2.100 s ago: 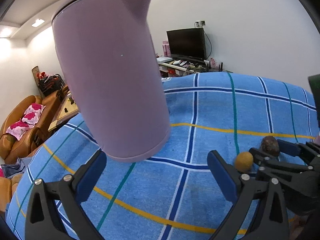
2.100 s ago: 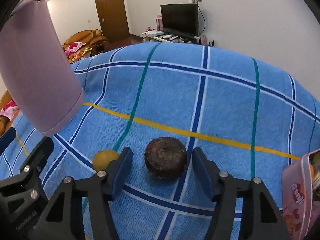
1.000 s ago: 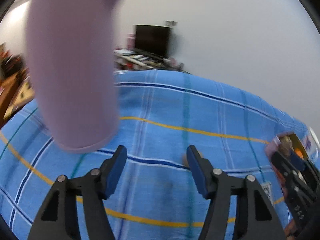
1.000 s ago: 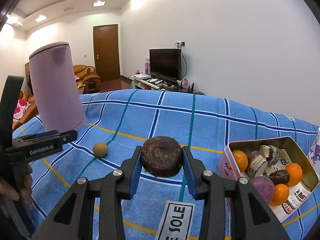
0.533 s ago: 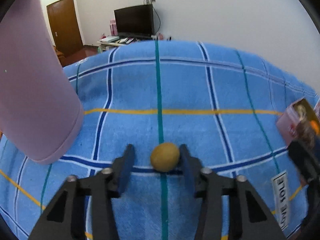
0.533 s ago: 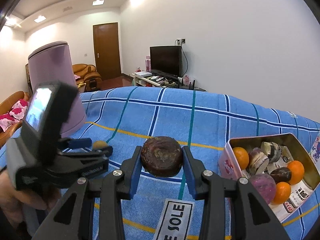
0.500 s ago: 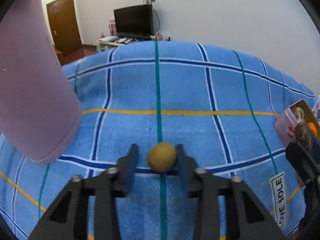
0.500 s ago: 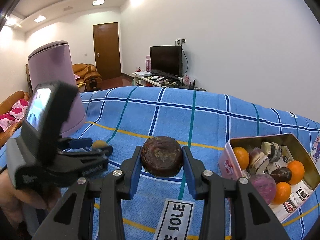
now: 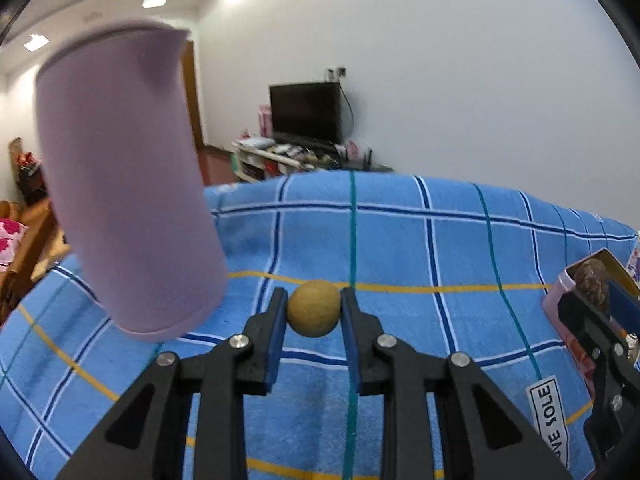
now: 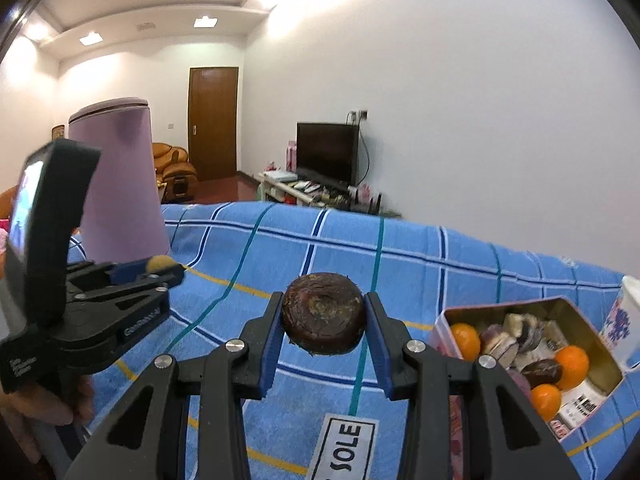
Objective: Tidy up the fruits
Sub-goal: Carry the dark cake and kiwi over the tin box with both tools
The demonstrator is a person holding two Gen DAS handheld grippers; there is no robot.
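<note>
A small round yellow-brown fruit (image 9: 314, 309) sits between the blue pads of my left gripper (image 9: 314, 312), which is shut on it and holds it off the blue checked cloth. From the right wrist view the same fruit (image 10: 158, 263) shows at the left gripper's tips. My right gripper (image 10: 324, 322) is shut on a dark brown round fruit (image 10: 323, 320), held in the air above the cloth. A pink tin box (image 10: 608, 344) at the right holds several oranges and dark and purple fruits. In the left wrist view the right gripper (image 9: 592, 300) hovers by the tin (image 9: 554, 296) with the dark fruit (image 9: 593, 280).
A tall lilac kettle (image 9: 124, 184) stands on the cloth (image 9: 400, 240) to the left, close to the left gripper. A white label reading SOLE (image 10: 350, 450) is sewn at the cloth's near edge. A white cup (image 10: 626, 320) stands behind the tin. A hand (image 10: 48, 404) holds the left gripper.
The left gripper's pads have closed onto the yellow-brown fruit and lifted it off the cloth. The right gripper keeps holding the dark fruit almost still.
</note>
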